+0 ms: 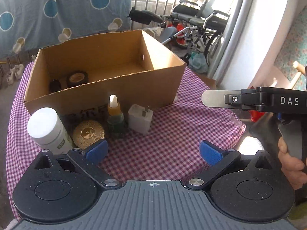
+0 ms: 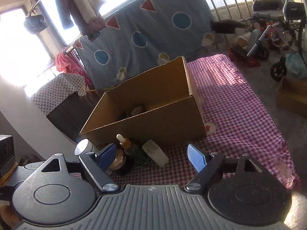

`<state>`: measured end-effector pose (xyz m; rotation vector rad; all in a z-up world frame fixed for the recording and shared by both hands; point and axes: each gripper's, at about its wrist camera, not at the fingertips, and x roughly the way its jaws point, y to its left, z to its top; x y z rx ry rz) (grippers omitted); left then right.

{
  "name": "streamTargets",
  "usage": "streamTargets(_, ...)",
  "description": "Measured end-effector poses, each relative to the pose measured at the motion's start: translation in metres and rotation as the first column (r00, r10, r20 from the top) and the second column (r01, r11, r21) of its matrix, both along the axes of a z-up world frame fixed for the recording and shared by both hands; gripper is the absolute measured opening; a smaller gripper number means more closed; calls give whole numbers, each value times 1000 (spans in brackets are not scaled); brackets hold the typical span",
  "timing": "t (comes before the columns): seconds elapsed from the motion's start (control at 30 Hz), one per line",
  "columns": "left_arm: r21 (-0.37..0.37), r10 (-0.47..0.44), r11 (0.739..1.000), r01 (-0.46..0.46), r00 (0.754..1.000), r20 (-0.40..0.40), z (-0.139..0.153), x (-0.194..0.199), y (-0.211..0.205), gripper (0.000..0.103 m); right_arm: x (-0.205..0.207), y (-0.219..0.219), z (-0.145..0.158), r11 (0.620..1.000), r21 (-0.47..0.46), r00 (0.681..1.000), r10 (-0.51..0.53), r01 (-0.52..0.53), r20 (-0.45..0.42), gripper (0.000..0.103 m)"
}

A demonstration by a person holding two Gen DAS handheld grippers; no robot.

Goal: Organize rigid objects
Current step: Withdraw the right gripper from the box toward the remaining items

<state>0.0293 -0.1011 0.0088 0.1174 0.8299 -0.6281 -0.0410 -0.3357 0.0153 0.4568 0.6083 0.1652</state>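
Ahead and left of the wide, empty left tongs (image 1: 152,151) stand four upright items before the box (image 1: 107,97), the gold tin (image 1: 88,133) probably nearest; right tongs (image 2: 152,158) also wide, empty.

Streaming in bright through tall windows (image 2: 17,44); hanging before them on a rail, a blue quilt (image 2: 153,30) with circles and triangles; standing parked by the railing on the grey floor (image 2: 268,72), a wheelchair (image 1: 201,21).

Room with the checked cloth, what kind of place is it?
Probably a lived-in home, maybe a sunroom: a blue patterned quilt hangs by bright windows, clothes on a line dry overhead, and a folding wheelchair is parked behind the open cardboard box.
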Motion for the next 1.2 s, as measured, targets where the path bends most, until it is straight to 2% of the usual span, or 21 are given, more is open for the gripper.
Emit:
streamTargets(0.07,20,-8,1000,8,1000,3,-11,-5,-5,103,-2,5,-4,999,-51,1000,1,-1,-9,100)
streamTargets(0.17,57,-16,998,17,1000,-16,-26,-12,-8,103,-9,10,-3,993,-118,1000,5,-5,2,103)
streamTargets(0.33,51,-32,998,37,995,-93,-47,-17,-10,103,-14,18,3,974,-226,1000,-2,7,23,103)
streamTargets(0.47,48,-29,998,33,995,-93,-51,-19,-9,103,-14,21,5,961,-276,999,-14,25,41,103)
streamTargets(0.7,8,14,1000,-13,996,-89,-52,-15,0,103,-14,20,9,936,-344,997,-64,79,53,103)
streamTargets(0.8,-11,8,1000,-10,993,-118,-53,-12,4,103,-16,23,11,910,-400,993,-87,112,82,103)
streamTargets(1.07,-76,27,996,-40,988,-154,-50,-9,15,103,-17,30,15,871,-473,989,-83,131,121,103)
streamTargets(1.2,-114,38,992,-57,986,-162,-47,-7,21,103,-15,31,16,874,-471,990,-69,118,120,103)
